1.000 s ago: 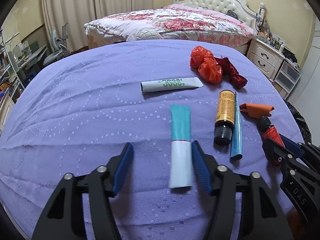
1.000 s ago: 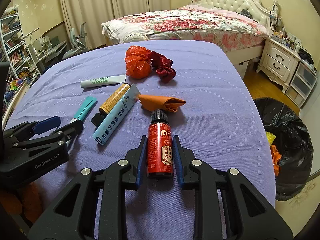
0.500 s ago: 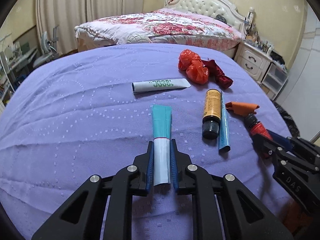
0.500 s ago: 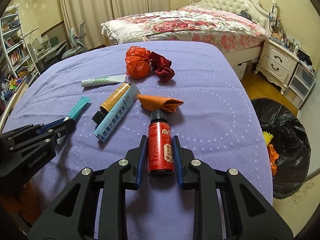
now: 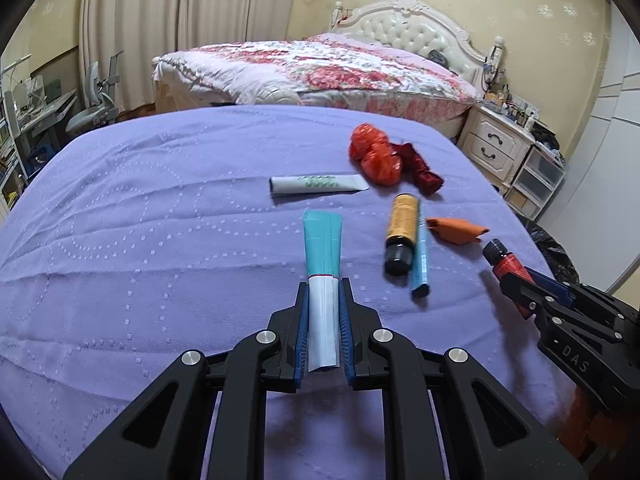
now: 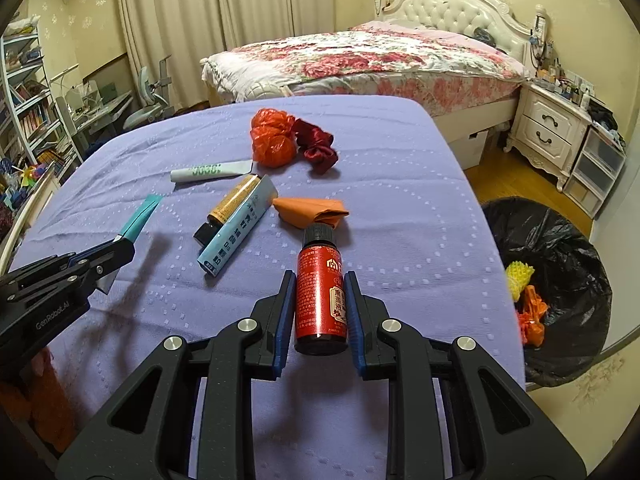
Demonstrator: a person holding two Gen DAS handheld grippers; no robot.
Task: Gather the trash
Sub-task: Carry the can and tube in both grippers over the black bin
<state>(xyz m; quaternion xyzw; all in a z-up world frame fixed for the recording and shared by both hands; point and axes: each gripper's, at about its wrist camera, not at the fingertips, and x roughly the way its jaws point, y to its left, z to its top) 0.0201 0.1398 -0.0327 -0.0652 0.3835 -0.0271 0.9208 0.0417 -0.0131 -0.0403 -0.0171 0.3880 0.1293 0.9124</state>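
While both grippers carry a piece of trash, the step in hand looks like lift-and-carry to the bin. Left gripper [image 5: 323,312]: pads pinching the white end of the teal-and-white tube [image 5: 322,276], teal end pointing to 12 o'clock, its far end close to the cloth. Advice: lift straight before swinging, as the flat tube may slip or droop. Left on the table [image 6: 400,200], from 10 toward 1 o'clock in the right wrist view: white tube with green print [image 6: 210,171], amber bottle [image 6: 228,208] touching the pale blue box [image 6: 236,232], orange wrapper [image 6: 312,210], orange plastic ball [image 6: 272,140] beside dark red cloth [image 6: 318,148]. Right gripper [image 6: 319,312]: pinching the red bottle [image 6: 320,292], black cap forward at 12 o'clock. Judgement: the grip sits low on the body and seems secure; keep it level in transit. Black-lined trash bin [image 6: 560,280] stands on the floor at 3 o'clock, already holding yellow and orange scraps.

Surface: purple dotted cloth, soft, lightly wrinkled. Room: bedroom, floral bed at 12 o'clock, white nightstand at 2, shelves at 9.
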